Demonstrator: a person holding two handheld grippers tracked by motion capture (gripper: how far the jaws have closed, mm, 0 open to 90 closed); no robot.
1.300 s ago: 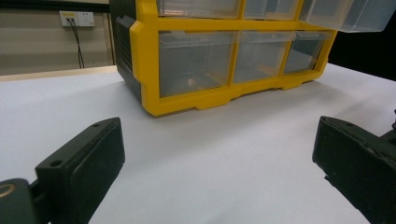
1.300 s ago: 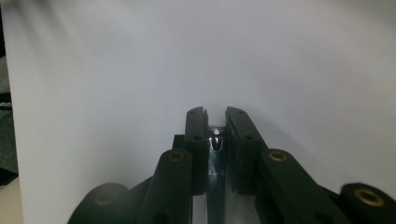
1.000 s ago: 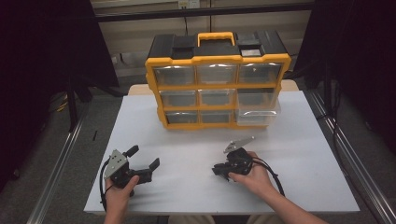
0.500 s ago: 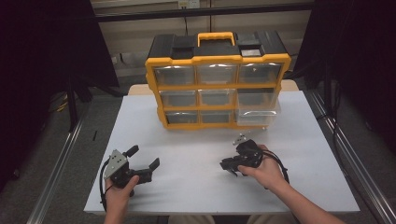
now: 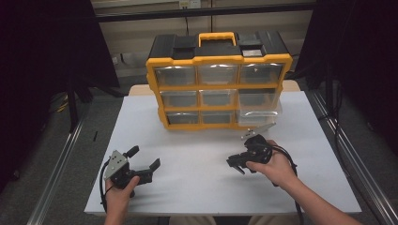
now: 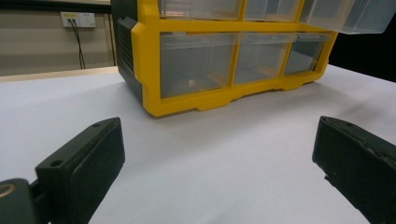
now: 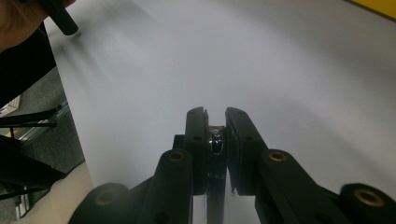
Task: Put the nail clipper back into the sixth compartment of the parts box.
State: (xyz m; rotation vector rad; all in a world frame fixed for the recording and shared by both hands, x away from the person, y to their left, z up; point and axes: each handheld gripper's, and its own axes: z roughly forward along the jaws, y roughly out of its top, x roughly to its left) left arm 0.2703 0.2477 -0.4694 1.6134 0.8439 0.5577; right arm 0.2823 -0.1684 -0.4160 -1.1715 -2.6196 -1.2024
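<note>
A yellow and black drawer organizer (image 5: 218,79) with clear drawers stands at the back of the white table (image 5: 202,187). Its lower right drawer (image 5: 259,116) is pulled out. My right gripper (image 5: 231,164) hovers in front of that drawer, pointing left, and its jaws are shut on a small shiny metal piece (image 7: 216,140). My left gripper (image 5: 144,157) rests at the front left with its jaws wide apart and nothing between them. In the left gripper view, the organizer (image 6: 149,65) stands ahead of the open left gripper (image 6: 219,172), and the pulled-out drawer (image 6: 345,14) juts at top right.
Metal rails run along both sides of the table (image 5: 56,187). A cable (image 5: 291,164) trails from the right gripper over the person's wrist. The other hand's gripper (image 7: 60,18) shows in the top left corner of the right gripper view.
The right hand has lifted and shifted to the right, toward the pulled-out drawer, with its jaws still shut. The left hand has stayed where it was.
</note>
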